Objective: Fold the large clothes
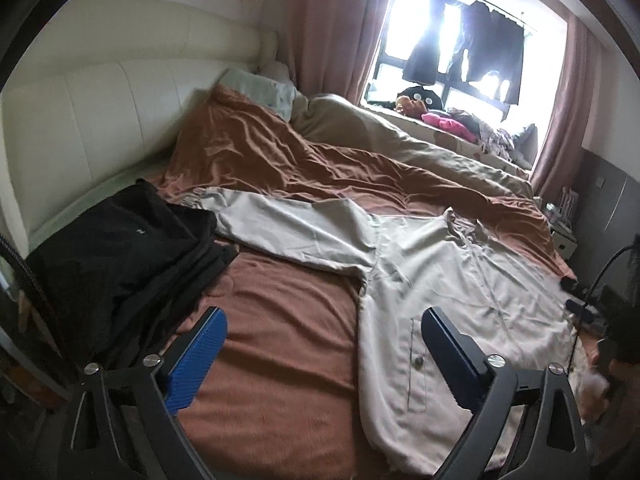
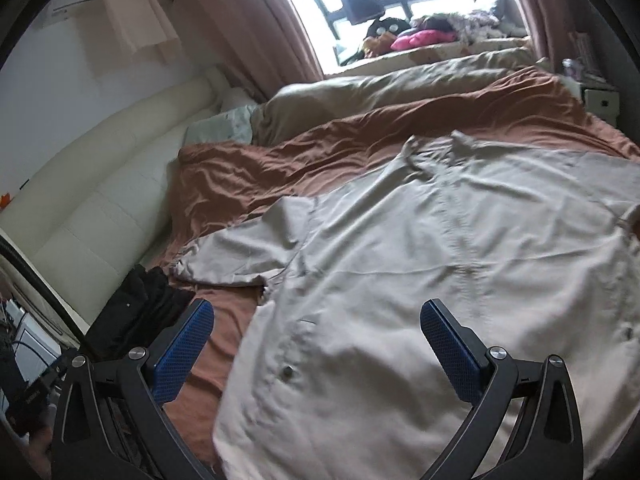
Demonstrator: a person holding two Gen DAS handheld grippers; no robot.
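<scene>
Approaching the coat (image 1: pixel 460 280) spread on the bed (image 1: pixel 280 340), left gripper (image 1: pixel 324 340) and right gripper (image 2: pixel 316 340) wide, empty: pinch sleeve cuff and hem edge, fold inward flat.

Ahead of the tool, a rumpled rust-brown sheet (image 1: pixel 280 360) covers the bed, with a tan duvet (image 1: pixel 400 140) bunched along its far side and a pale pillow (image 1: pixel 264 92) at the far left against a cream padded headboard (image 1: pixel 100 112). Beyond these, pink curtains (image 1: pixel 332 28) frame a bright window (image 1: pixel 440 20) where dark garments (image 1: pixel 496 64) hang, with a pink item (image 1: pixel 442 123) among the clutter on the sill. Far right stands a small bedside unit (image 1: pixel 564 240).
</scene>
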